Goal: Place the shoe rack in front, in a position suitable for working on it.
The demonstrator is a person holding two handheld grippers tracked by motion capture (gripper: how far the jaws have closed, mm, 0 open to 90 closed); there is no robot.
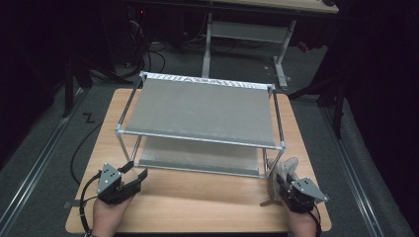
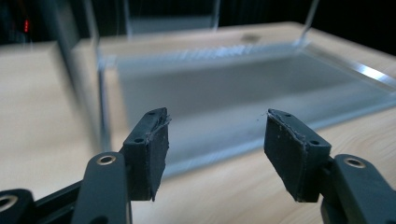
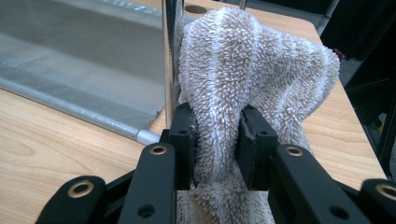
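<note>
On the wooden table [image 1: 197, 195] in a dark room stands a two-tier rack [image 1: 197, 111]. Left gripper [image 2: 215, 140] gapes wide, empty; right gripper [image 3: 217, 140] pinches a fluffy towel [image 3: 252, 70] beside the rack's corner post [image 3: 168, 60].

Your left black hand-held gripper [image 1: 137, 176] and right black hand-held gripper [image 1: 274, 181] each carry a grey three-cornered plate, brass-ringed jaw pivots, screw-holed rubber pads [image 2: 148, 151] and a trailing black cable.
</note>
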